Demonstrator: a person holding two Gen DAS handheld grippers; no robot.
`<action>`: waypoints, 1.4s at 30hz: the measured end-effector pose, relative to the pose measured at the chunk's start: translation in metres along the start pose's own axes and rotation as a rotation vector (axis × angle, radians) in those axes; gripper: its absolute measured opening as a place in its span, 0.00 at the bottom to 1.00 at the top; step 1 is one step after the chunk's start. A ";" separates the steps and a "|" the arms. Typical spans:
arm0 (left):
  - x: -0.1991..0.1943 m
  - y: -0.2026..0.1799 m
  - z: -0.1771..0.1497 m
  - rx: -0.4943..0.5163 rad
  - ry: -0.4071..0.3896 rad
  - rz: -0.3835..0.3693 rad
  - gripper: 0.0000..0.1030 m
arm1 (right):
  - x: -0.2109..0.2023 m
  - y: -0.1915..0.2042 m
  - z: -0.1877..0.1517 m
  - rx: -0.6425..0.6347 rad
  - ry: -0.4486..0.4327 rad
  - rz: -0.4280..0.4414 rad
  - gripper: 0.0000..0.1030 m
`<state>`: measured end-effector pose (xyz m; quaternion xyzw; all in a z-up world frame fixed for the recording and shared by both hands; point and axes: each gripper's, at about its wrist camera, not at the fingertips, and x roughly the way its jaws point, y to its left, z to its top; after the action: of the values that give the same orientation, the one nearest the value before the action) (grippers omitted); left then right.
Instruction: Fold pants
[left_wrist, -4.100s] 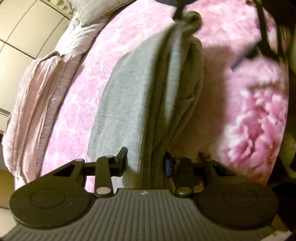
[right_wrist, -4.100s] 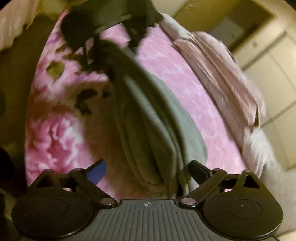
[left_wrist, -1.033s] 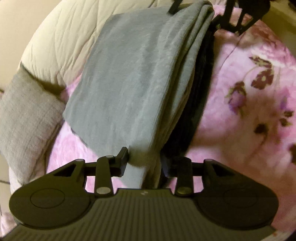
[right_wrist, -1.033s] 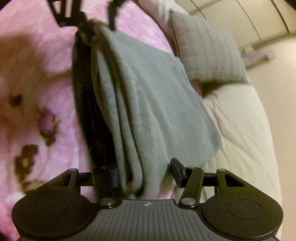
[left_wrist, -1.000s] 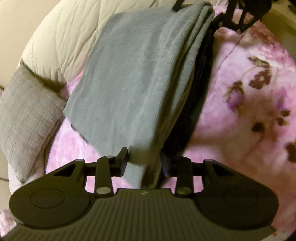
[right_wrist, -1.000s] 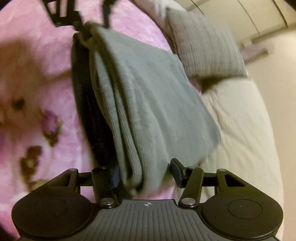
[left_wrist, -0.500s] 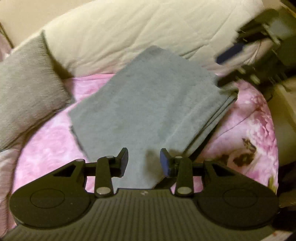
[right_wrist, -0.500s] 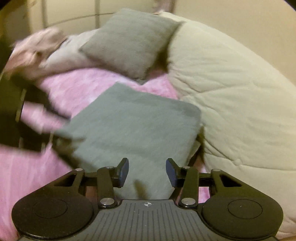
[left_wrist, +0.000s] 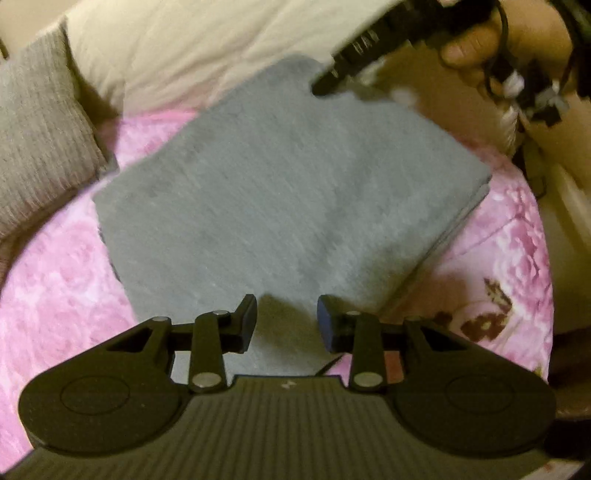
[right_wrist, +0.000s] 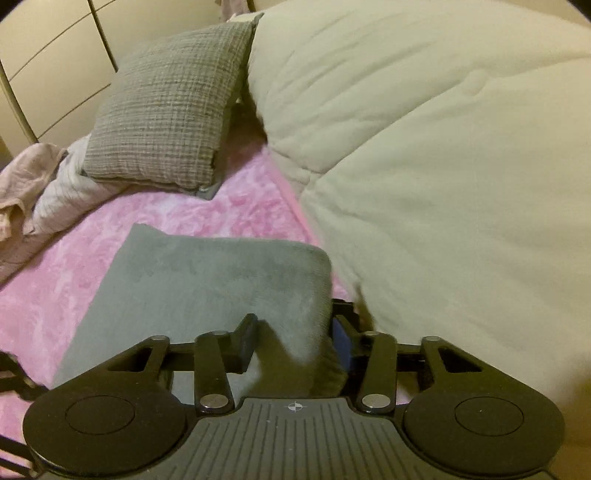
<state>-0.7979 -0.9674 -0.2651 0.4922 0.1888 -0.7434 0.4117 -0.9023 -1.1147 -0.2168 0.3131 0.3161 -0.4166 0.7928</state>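
Note:
The grey pants (left_wrist: 288, 192) lie folded into a flat square on the pink flowered blanket (left_wrist: 48, 295). My left gripper (left_wrist: 287, 321) sits low at their near corner, shut on the grey cloth that runs between its fingers. In the right wrist view the pants (right_wrist: 207, 280) spread away to the left. My right gripper (right_wrist: 293, 339) is shut on a raised fold at their right-hand corner. From the left wrist view the right gripper (left_wrist: 332, 70) shows blurred over the far corner, held by a hand (left_wrist: 465, 48).
A cream duvet (right_wrist: 443, 166) bulges right beside the pants. A grey woven pillow (right_wrist: 170, 107) leans behind them. Crumpled pale pink cloth (right_wrist: 22, 177) lies at the left edge of the bed. Cupboard doors (right_wrist: 48, 55) stand behind. Bare blanket (right_wrist: 74, 251) lies left of the pants.
A second ago the folded pants hung stretched between both grippers. They have swung down and now lie flat on the blanket, with both grippers lowered at their corners.

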 end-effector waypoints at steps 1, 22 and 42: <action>0.004 0.000 0.000 0.002 0.008 -0.005 0.27 | 0.000 0.003 0.005 -0.019 0.009 -0.011 0.09; -0.017 0.017 -0.004 -0.050 -0.003 -0.010 0.26 | -0.079 0.054 -0.036 -0.230 -0.055 -0.027 0.29; 0.001 0.046 -0.070 -0.209 0.130 0.061 0.31 | -0.052 0.054 -0.113 -0.110 0.164 -0.047 0.30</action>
<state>-0.7209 -0.9470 -0.2910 0.4993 0.2764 -0.6733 0.4700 -0.9067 -0.9796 -0.2326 0.2947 0.4098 -0.3901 0.7701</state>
